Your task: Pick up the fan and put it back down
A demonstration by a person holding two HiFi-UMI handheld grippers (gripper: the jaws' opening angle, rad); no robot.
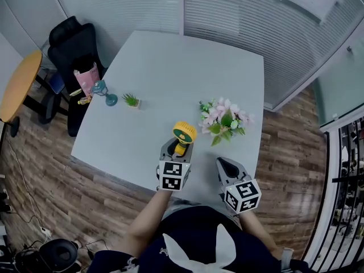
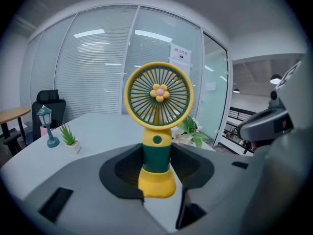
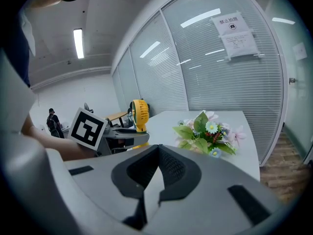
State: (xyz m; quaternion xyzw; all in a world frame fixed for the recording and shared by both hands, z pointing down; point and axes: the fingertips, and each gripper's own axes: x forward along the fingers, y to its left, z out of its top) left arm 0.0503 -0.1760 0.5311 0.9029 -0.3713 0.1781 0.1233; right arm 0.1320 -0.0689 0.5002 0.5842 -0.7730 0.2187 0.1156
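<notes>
A small yellow and green fan [image 1: 183, 135] [image 2: 157, 131] stands upright between the jaws of my left gripper [image 1: 177, 147] [image 2: 156, 160], which is shut on its green stem just above the yellow base. The fan hangs a little above the grey table [image 1: 170, 67], near its front edge. In the right gripper view the fan [image 3: 138, 114] shows side-on at the left, held by the left gripper. My right gripper [image 1: 227, 166] [image 3: 157, 148] hovers to the fan's right at the table's front edge, jaws shut with nothing between them.
A bunch of pink and white flowers [image 1: 224, 120] [image 3: 208, 131] lies on the table just beyond the right gripper. A small potted plant [image 1: 132, 100] [image 2: 70, 138] and a teal lantern figurine [image 1: 103, 91] [image 2: 46, 126] stand at the left edge. A black chair [image 1: 74, 50] sits beyond.
</notes>
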